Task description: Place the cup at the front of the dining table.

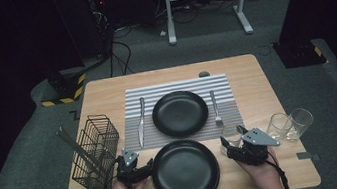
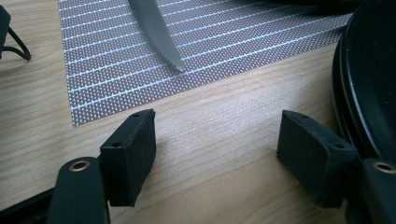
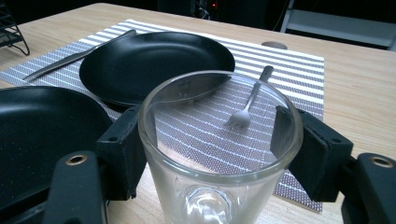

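The right tool (image 3: 212, 154) stood at the near right of the pale wooden worktop (image 1: 256, 86), its two black jaws set either side of a clear, round drinking glass (image 3: 217, 154) and touching or all but touching its wall just under the rim; whether they pressed yet I cannot tell. In the right gripper view the glass stood upright on the worktop directly between the jaws, mouth up and empty. It sat just off the near right corner of the grey striped placemat (image 3: 299, 70), beside the near black round plate (image 3: 42, 135). The glass was thick-walled and see-through, with a heavy base, so that the steel fork (image 3: 247, 105) on the mat showed through it. Its long axis ran vertical, across the jaws' line of closing, so a plain squeeze and lift looked like the coming move.

The left tool (image 2: 217, 149) was spread wide and held nothing, over bare wood just left of the near plate's rim (image 2: 369, 70), the steel knife (image 2: 156, 32) ahead on the mat. The right hand (image 1: 261, 171) was clearly the nearer to the glass.
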